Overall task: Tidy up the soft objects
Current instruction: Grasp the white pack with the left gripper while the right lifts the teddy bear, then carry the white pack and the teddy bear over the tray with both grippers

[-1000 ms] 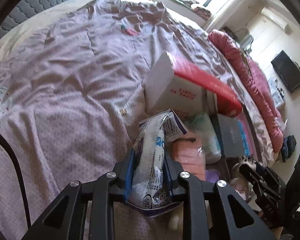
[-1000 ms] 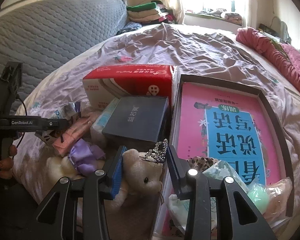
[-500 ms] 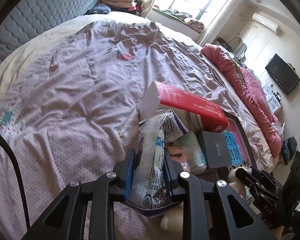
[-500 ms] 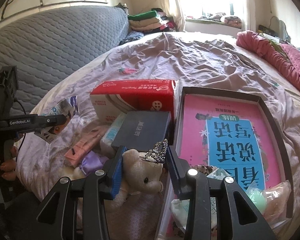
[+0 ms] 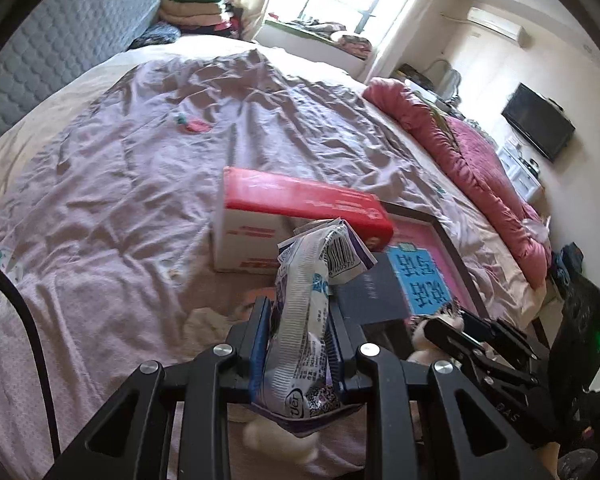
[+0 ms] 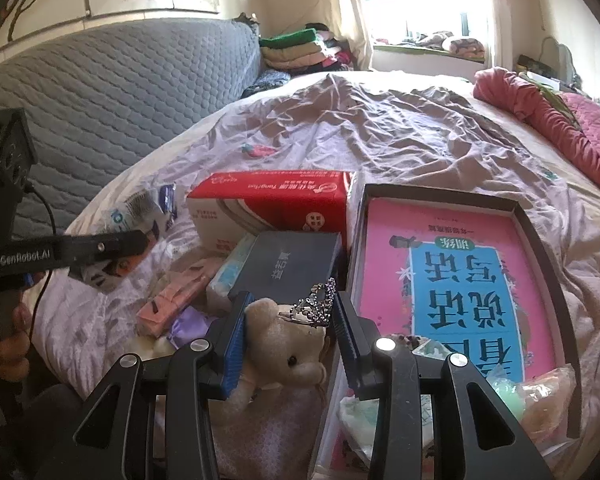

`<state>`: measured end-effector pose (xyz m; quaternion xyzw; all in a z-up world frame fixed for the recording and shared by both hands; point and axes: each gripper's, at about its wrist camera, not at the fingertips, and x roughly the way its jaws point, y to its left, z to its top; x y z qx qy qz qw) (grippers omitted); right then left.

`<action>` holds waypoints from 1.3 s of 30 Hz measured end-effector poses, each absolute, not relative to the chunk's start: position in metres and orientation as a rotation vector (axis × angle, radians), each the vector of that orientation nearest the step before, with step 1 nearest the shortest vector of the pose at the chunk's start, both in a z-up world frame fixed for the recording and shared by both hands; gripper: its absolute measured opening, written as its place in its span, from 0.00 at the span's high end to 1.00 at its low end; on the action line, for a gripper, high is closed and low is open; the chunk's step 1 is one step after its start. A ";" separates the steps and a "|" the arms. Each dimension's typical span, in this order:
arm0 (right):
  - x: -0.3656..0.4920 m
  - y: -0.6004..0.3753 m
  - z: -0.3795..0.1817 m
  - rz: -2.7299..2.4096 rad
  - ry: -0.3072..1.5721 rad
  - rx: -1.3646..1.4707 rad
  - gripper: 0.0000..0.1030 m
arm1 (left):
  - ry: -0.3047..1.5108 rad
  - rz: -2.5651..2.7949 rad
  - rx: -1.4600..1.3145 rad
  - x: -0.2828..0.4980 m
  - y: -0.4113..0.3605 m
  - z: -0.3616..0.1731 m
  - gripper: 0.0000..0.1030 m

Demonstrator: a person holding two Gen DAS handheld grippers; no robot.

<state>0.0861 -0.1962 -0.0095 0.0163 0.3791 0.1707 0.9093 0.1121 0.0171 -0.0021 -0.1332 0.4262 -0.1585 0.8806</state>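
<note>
Soft objects sit clustered at the near edge of the bed [image 6: 380, 128], on its wrinkled lilac sheet. Your left gripper [image 5: 300, 320] is clamped on a crinkled white and purple packet [image 5: 308, 312], held in the air above the sheet. Your right gripper [image 6: 287, 320] is closed on a beige plush bear [image 6: 275, 352], which wears a small silver tiara [image 6: 316, 304]. Just beyond the bear lie a dark grey box [image 6: 287, 264], a pale blue tissue pack [image 6: 231, 268], a pink pack [image 6: 175, 296] and a purple cloth [image 6: 187, 320]. A red and white tissue carton [image 6: 271, 208] stands behind them. Beside it, toward the bed's right edge, an open dark tray [image 6: 540, 240] holds a pink and blue book [image 6: 452, 280].
</note>
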 end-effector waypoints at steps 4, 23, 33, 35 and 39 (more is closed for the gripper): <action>0.084 -0.202 -0.002 0.347 0.761 0.043 0.59 | 0.872 -0.350 -0.245 0.105 0.000 0.005 0.74; 0.066 -0.253 0.036 0.269 0.653 0.103 0.59 | 0.836 -0.426 -0.123 0.077 -0.072 0.031 0.74; 0.054 -0.289 0.048 0.205 0.612 0.138 0.59 | 0.831 -0.441 -0.084 0.072 -0.102 0.037 0.74; 0.052 -0.297 0.049 0.191 0.603 0.144 0.59 | 0.833 -0.445 -0.080 0.072 -0.108 0.038 0.74; 0.050 -0.314 0.050 0.165 0.592 0.168 0.59 | 0.833 -0.448 -0.062 0.073 -0.117 0.038 0.74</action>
